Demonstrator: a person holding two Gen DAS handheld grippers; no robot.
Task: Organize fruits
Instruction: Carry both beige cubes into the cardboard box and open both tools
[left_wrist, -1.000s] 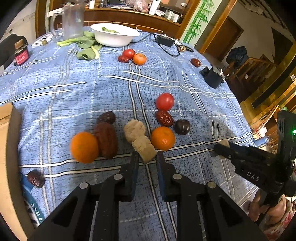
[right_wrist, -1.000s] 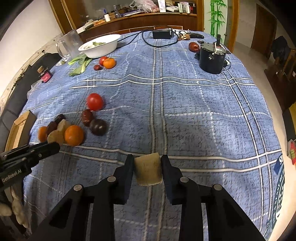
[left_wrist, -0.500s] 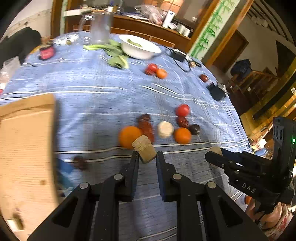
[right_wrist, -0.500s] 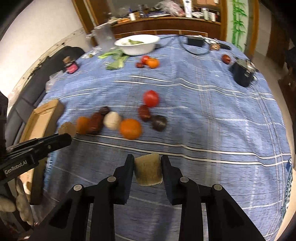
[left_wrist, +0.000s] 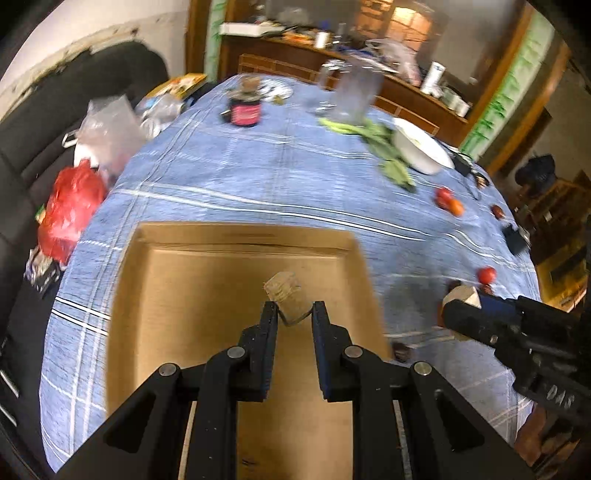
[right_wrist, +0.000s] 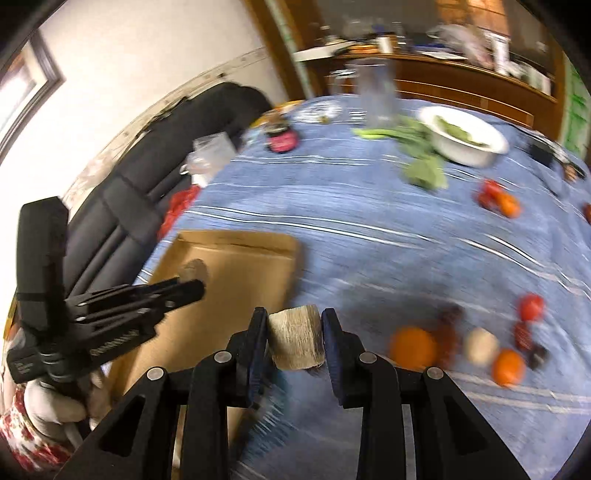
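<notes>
While a blue plaid tablecloth (left_wrist: 258, 177) covers the whole table, a flat brown cardboard tray (left_wrist: 207, 280) lies on its near left part, beside a black sofa (right_wrist: 147, 184). At the far side stand a white bowl (right_wrist: 465, 142) with leafy greens (right_wrist: 424, 170) beside it, a clear pitcher (left_wrist: 354, 96) and a dark jar with a red label (left_wrist: 244, 110); the label is too blurred to read.

Over the tray, the left gripper (left_wrist: 294, 317) pinches a pale tan chunk (left_wrist: 286, 291) by its lower end, jaws nearly together. In the right wrist view, the right gripper (right_wrist: 294, 332) clamps a beige fibrous block (right_wrist: 295, 341) between its pads, above the tablecloth just past the tray's right edge. White lettering runs along the side of each gripper; on the right one the letters "DAS" (left_wrist: 556, 397) can be made out, the left one's is smeared.

On the cloth to the right lie two oranges (right_wrist: 413, 349), a pale round lump (right_wrist: 480, 345), a red tomato (right_wrist: 532, 306) and dark red dates (right_wrist: 522, 334), close together. Farther off sit another tomato and orange (right_wrist: 498, 199), touching.
</notes>
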